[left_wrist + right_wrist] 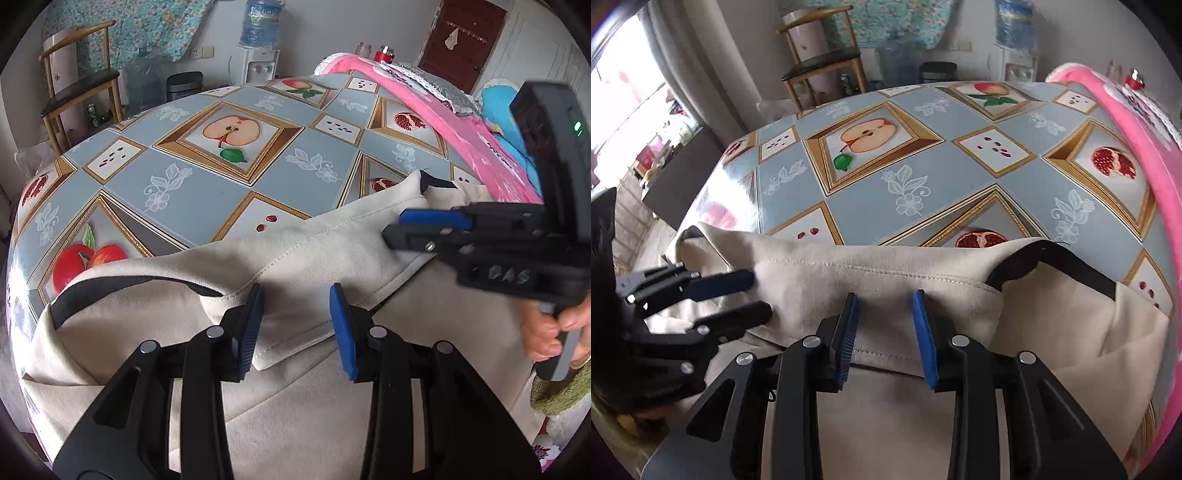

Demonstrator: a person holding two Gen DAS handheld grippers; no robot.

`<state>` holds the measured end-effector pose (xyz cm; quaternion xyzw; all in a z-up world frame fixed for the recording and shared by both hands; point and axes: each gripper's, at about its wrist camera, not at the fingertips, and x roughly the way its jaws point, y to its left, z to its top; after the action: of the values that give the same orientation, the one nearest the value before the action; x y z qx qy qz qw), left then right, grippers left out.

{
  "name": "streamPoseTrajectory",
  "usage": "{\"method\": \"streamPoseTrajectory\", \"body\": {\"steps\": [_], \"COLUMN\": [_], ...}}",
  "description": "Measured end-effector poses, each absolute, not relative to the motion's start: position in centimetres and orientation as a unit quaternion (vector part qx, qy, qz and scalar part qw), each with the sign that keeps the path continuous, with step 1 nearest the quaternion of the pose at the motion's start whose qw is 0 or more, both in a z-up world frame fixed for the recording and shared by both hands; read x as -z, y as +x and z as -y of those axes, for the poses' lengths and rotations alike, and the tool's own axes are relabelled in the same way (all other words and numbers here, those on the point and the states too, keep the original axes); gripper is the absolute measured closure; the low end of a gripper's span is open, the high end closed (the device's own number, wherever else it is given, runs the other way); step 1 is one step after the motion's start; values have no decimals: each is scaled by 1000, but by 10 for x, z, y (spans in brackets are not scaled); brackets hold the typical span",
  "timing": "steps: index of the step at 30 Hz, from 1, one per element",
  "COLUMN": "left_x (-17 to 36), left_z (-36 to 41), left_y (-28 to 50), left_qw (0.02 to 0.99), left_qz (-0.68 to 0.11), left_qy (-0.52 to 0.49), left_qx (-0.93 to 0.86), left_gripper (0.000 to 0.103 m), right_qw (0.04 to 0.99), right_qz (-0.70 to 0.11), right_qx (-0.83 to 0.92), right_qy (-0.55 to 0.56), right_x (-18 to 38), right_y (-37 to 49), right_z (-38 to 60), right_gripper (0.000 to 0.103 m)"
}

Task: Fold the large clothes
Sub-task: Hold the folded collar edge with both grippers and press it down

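Observation:
A cream garment with black trim (303,258) lies folded over at the near side of the table; it also shows in the right wrist view (886,273). My left gripper (295,325) is open, its blue pads either side of the folded hem without clamping it. It also shows at the left of the right wrist view (757,295), open. My right gripper (884,336) is open over the same hem further right. In the left wrist view it (395,227) shows side-on over the cloth.
The table carries a blue fruit-pattern oilcloth (207,184). A pink blanket (461,122) and blue cloth lie along the right edge. A wooden chair (77,92), a bin and a water dispenser (260,40) stand behind the table.

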<state>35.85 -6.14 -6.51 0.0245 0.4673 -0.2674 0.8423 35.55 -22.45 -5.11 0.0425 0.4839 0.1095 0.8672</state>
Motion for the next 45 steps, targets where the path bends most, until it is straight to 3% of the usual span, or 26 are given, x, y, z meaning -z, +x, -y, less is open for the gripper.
{"method": "streamPoseTrajectory", "body": {"steps": [8,14,18,23,29,35,41,45], "left_x": [65,66,65,50,63,50,43,34], "left_z": [55,51,47,48,43,32,18,3], "left_y": [359,360,360,348,349,345,356,361], "left_qw": [843,840,840,846,841,852,855,863], "left_qz": [-467,-467,-467,-454,-490,-469,-495,-486], "left_qy": [11,-2,-16,9,46,23,28,13], "left_qx": [268,274,276,280,226,232,155,134], "left_gripper": [69,69,69,70,67,67,68,68], "right_qw": [874,880,867,866,851,860,853,862], "right_qz": [-470,-455,-480,-475,-498,-476,-490,-475], "right_qx": [-121,-137,-131,-151,-164,-183,-177,-177], "right_qy": [10,26,26,36,4,11,-41,-25], "right_x": [64,36,64,37,64,38,62,37], "right_y": [363,354,364,352,346,335,341,335], "right_z": [208,206,209,209,191,185,163,162], "right_gripper": [71,71,71,71,68,68,67,67]}}
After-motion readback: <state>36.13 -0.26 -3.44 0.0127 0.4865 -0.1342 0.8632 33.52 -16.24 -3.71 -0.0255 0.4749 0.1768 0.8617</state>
